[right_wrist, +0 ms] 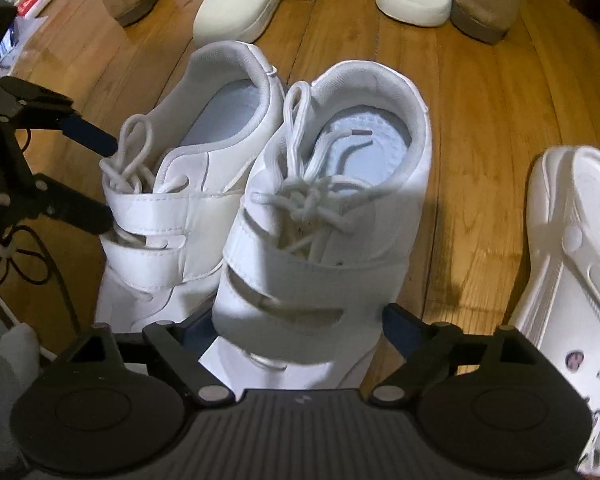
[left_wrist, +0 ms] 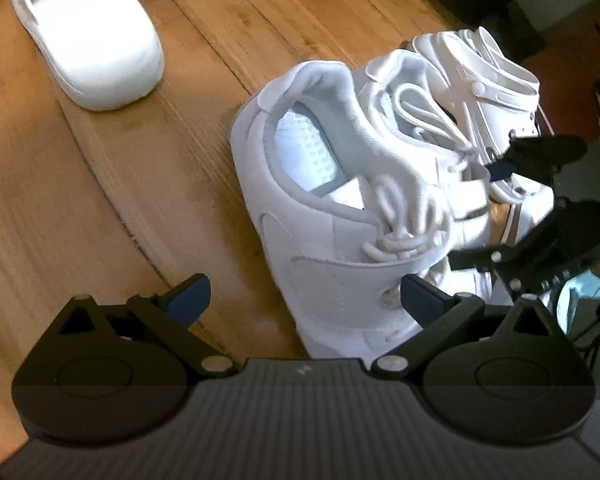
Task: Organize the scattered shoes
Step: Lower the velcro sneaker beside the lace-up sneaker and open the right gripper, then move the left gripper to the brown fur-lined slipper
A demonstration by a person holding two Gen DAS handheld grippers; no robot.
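Two white sneakers side by side on the wood floor (right_wrist: 480,128), heels away. Right sneaker (right_wrist: 320,200) toe-first between the spread fingers of the right gripper (right_wrist: 296,320), unclamped. Left sneaker (left_wrist: 332,240) between the left gripper (left_wrist: 304,296), also spread wide. White clog (right_wrist: 580,248) just beside.

Each hand-held gripper (left_wrist: 304,300) is black with blue fingertip pads (left_wrist: 190,296), silver screws and ribbed grey body.

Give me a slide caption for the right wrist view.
Right gripper straddles one white sneaker beside its mate on a wooden floor.
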